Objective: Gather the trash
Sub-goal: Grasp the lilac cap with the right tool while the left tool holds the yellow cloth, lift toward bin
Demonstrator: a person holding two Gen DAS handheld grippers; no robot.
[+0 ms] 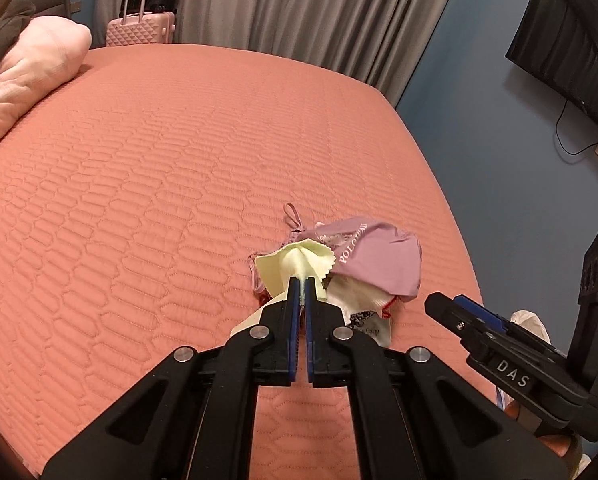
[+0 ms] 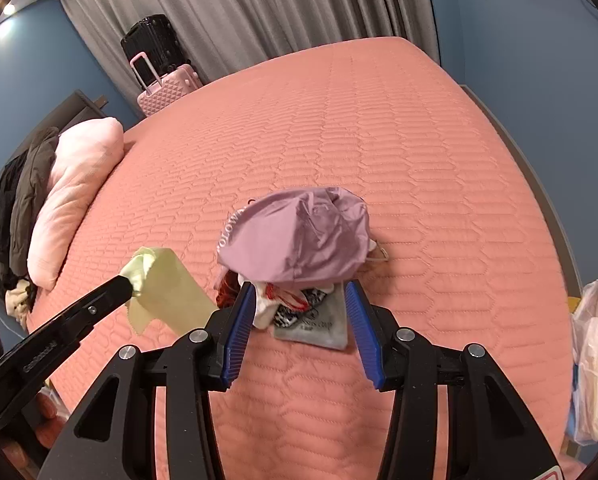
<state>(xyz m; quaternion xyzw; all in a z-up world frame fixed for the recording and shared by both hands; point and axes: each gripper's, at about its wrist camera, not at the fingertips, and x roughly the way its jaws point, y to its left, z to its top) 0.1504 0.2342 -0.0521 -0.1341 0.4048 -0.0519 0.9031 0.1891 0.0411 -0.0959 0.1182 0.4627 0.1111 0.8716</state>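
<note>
L gripper [image 1: 299, 282] is nearest the cam, fingers clamped tight on a pale yellow cloth [image 1: 295, 260], which hangs lifted off the pink quilted bed [image 1: 159, 180]. R gripper [image 2: 301, 304] has its fingers apart w/ nothing pinched, either side of the near edge of a small pile: purple pouch [image 2: 299, 240] on top, grey packet [image 2: 319, 326] & red/white scraps under it. White plastic bag [image 2: 595, 340] sits at bed's right edge.

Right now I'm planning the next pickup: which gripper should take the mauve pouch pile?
Right. The right gripper stands open right at the mauve pouch pile, while the left gripper is shut on the pale yellow cloth, so it is busy.
</note>
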